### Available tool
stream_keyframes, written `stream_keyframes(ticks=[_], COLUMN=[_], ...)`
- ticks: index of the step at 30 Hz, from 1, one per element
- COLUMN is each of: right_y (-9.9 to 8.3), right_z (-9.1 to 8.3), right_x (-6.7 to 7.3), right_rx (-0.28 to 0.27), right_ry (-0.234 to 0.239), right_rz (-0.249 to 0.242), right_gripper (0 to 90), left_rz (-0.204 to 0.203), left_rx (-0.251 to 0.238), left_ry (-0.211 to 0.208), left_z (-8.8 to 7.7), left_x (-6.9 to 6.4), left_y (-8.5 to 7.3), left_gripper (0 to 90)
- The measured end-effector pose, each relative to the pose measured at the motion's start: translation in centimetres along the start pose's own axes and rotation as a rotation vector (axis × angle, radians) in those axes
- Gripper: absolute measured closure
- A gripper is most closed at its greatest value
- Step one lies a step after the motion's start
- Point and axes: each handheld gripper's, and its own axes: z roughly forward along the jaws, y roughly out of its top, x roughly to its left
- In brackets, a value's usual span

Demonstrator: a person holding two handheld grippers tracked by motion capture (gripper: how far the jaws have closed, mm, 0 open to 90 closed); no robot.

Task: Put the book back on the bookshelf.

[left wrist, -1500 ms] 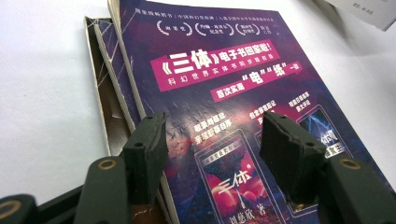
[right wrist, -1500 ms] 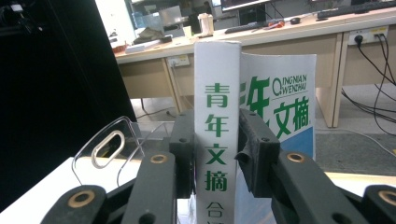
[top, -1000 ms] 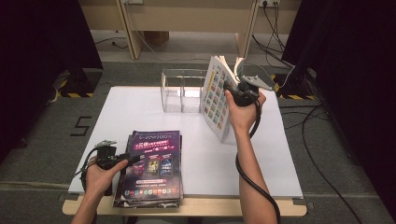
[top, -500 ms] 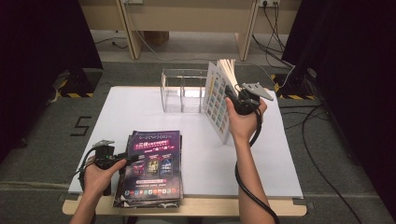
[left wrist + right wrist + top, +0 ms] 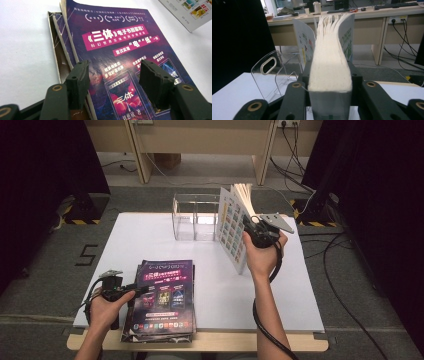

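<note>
With its jaws just closed further, the thick book [image 5: 329, 72] is now clamped upright in the right gripper [image 5: 257, 232] beside the clear rack [image 5: 195, 217], ready for slotting, while the left gripper [image 5: 115, 82] rests released over the magazine stack [image 5: 120, 50].

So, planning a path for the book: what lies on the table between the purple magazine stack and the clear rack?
Nothing: in the high view only bare white table lies between the magazine stack and the clear rack.
</note>
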Motion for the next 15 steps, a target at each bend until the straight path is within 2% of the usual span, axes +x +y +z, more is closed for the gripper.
stream_keyframes(ticks=[6,10,15], right_y=[-0.1,-0.1,-0.2], right_z=[0.1,0.6,1.2], right_x=[0.0,-0.1,0.0], right_rx=[-0.003,0.007,0.015], right_ry=[0.007,-0.007,-0.016], right_rz=[0.022,0.041,0.037], right_gripper=[69.9,64.8,70.8], left_rz=[0.002,-0.001,-0.003], left_rx=[0.004,0.002,0.005], left_ry=[-0.004,-0.005,-0.004], left_z=[0.1,0.1,0.1], left_x=[0.0,0.0,0.1], left_y=[0.0,0.0,0.0], left_gripper=[40.5,40.5,40.5])
